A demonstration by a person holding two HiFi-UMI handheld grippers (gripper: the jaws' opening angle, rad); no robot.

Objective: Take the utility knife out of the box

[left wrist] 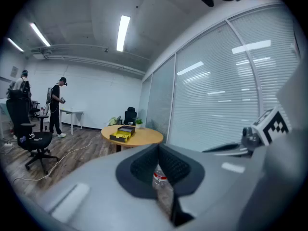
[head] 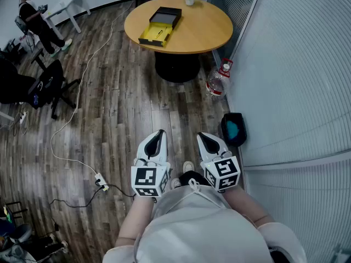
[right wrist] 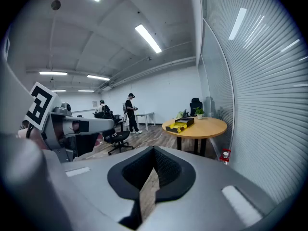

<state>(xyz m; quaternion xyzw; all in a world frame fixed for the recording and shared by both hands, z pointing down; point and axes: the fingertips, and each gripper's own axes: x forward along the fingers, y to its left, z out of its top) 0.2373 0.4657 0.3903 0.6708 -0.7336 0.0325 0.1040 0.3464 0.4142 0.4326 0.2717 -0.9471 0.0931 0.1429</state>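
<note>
Left gripper (head: 158, 138) and right gripper (head: 207, 141) hang side by side close to the person's body. Each has its jaws pressed together on nothing and points slightly down over the wooden floor (head: 131, 108). Well ahead stands the round table (head: 203, 29), and an office chair (head: 46, 86) is off to the left. The box (head: 160, 26) lies open on the table's left part, its yellow tray towards the person. A water bottle (head: 218, 82) stands on the floor beside the table's base. A slim dark shape in the tray, too small to be sure of, looks like the utility knife (head: 158, 33).
</note>
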